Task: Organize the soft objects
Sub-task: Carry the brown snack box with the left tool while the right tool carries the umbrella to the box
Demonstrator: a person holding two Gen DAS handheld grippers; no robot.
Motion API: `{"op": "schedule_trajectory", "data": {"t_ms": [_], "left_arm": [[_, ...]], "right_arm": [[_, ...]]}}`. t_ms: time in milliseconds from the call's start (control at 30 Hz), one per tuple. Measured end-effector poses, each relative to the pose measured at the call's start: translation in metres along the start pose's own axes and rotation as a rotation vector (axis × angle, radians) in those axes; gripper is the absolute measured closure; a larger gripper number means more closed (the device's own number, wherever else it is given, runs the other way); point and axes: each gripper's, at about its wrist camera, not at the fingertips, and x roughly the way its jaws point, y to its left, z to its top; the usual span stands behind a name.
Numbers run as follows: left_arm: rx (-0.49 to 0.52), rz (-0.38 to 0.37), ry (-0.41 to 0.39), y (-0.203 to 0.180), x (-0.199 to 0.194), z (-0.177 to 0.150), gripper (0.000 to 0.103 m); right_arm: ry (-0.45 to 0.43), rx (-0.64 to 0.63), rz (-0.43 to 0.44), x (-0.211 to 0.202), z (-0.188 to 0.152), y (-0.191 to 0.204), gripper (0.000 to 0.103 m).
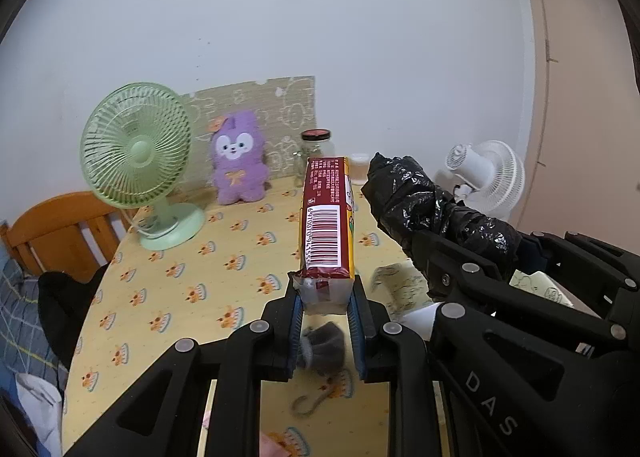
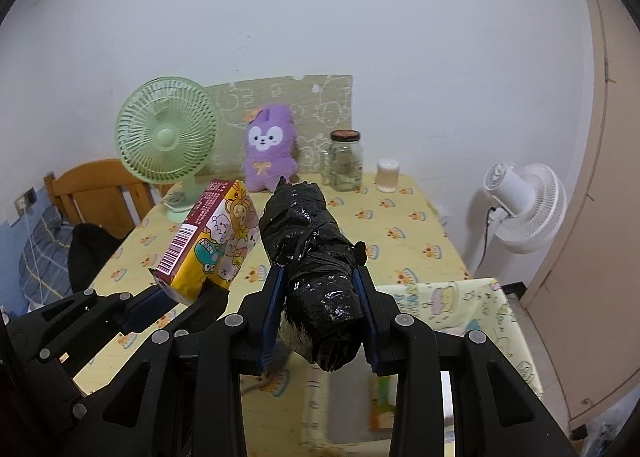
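Note:
My left gripper (image 1: 325, 297) is shut on the near end of a tissue pack (image 1: 329, 217), dark red and yellow with a barcode, held up above the table. The pack (image 2: 212, 241) shows cartoon animals in the right wrist view, with the left gripper (image 2: 182, 293) beneath it. My right gripper (image 2: 320, 289) is shut on a black plastic bag roll (image 2: 312, 257) that points away from me. That roll (image 1: 432, 205) sits right of the pack in the left wrist view. A purple plush rabbit (image 2: 270, 153) stands at the back of the table. A grey knitted item (image 1: 322, 345) lies below the left gripper.
The table (image 2: 400, 225) has a yellow cloth with a cake print. A green desk fan (image 2: 168, 145), a glass jar (image 2: 346, 161) and a small white cup (image 2: 387, 175) stand at the back. A white floor fan (image 2: 524, 209) is right of the table, a wooden chair (image 2: 96, 193) left. A patterned box (image 2: 452, 305) is near right.

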Motion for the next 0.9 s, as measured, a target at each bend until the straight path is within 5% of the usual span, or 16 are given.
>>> {"op": "schedule_trajectory", "data": {"t_ms": [900], "left_arm": [[0.062,-0.139,0.012,-0.083,0.022,0.008,0.083]], "right_arm": [[-0.006,0.056,-0.124,-0.009,-0.014,-0.087,0.065]]}}
